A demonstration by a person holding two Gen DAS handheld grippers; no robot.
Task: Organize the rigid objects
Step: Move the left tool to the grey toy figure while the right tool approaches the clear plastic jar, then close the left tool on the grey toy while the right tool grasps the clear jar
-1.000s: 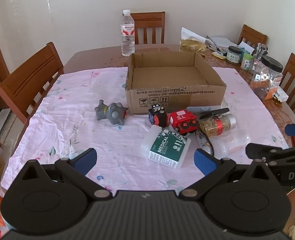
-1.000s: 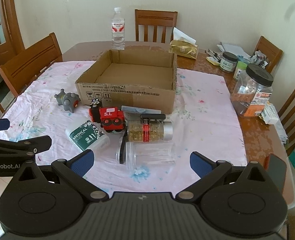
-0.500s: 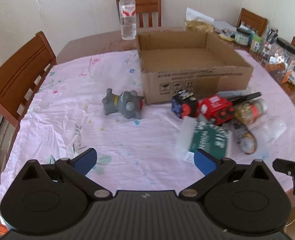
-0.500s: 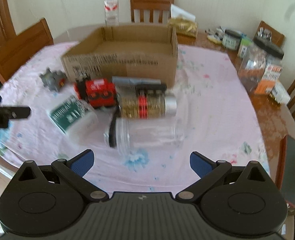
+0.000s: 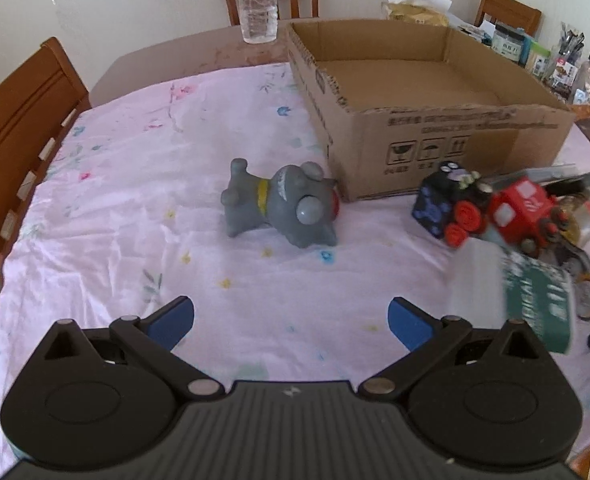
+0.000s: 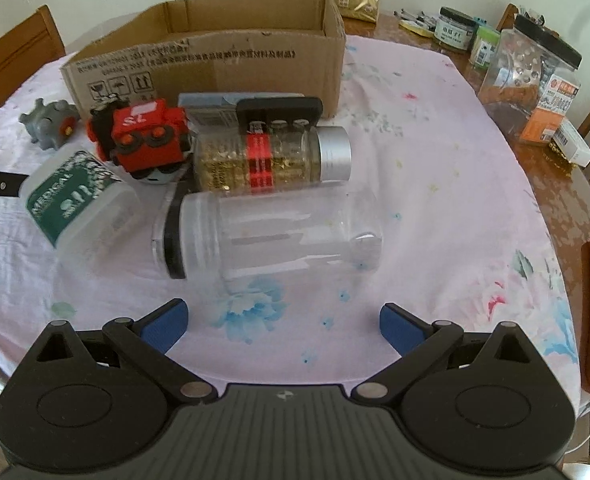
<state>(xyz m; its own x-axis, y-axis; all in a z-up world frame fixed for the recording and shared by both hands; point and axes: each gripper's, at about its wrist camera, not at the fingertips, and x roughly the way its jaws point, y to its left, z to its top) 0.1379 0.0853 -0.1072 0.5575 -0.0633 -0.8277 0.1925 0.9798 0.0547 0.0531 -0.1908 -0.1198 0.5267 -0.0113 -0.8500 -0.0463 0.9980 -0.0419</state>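
Note:
An open cardboard box stands on the pink cloth with nothing inside. A grey toy animal lies just beyond my open left gripper. Right of it sit a dark dice cube, a red toy train and a green-labelled medical bottle. My open right gripper hovers before a clear plastic jar lying on its side, with a gold-filled jar behind it. Neither gripper holds anything.
A water bottle stands behind the box. Jars and packets crowd the bare wooden table at the right. Wooden chairs ring the table. A black clip-like piece rests on the gold jar.
Both grippers have moved forward and lower toward the table. The left one has swung left to face the grey toy; the right one has closed in on the clear jar.

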